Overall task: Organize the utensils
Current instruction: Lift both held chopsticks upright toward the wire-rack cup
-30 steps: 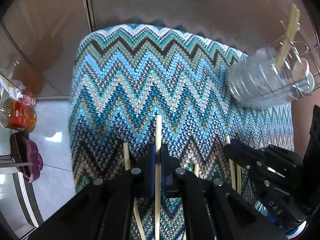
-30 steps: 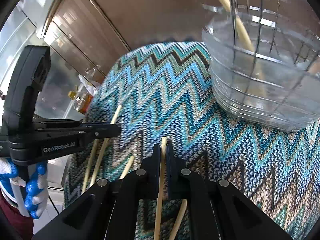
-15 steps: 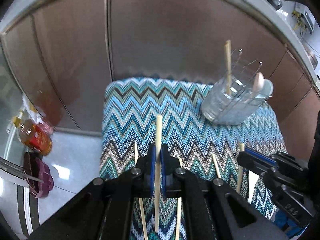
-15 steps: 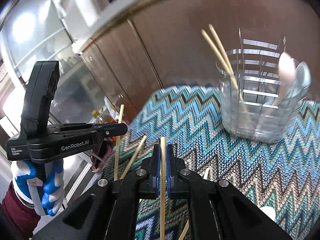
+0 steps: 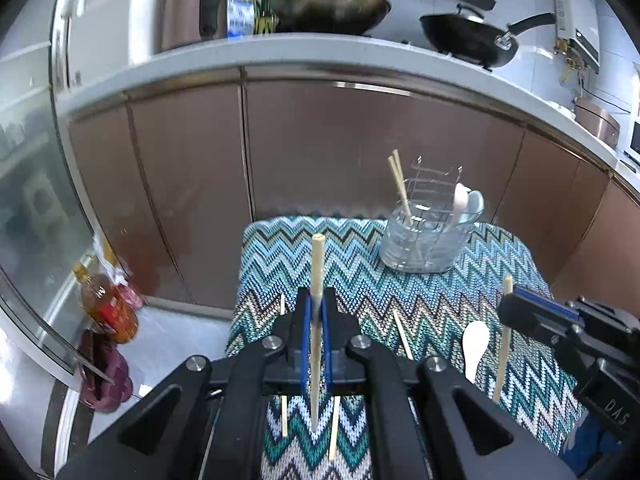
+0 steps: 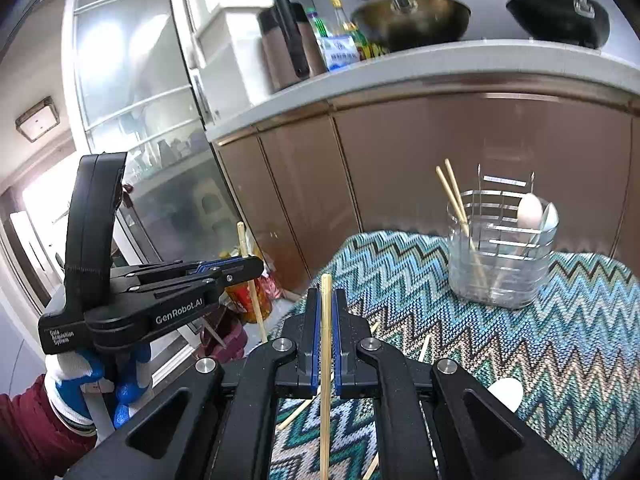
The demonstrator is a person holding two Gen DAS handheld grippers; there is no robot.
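Left gripper (image 5: 316,316) and right gripper (image 6: 326,312) each pinched on one chopstick (image 5: 317,280) well short of the holder (image 5: 428,240) at the cloth's (image 5: 460,304) far edge: likely to pivot in the thin grip and miss the rim

My left gripper (image 5: 316,312) hides middle of its chopstick (image 5: 318,264). Loose chopsticks on zigzag cloth (image 5: 400,280) partly covered by gripper body. Cloth's near edge cut off by frame. Spoon handles inside clear holder (image 6: 500,264) too blurred to separate. Bottle labels on counter (image 6: 340,54) unreadable. Gloved hand (image 6: 80,384) cropped at left edge.
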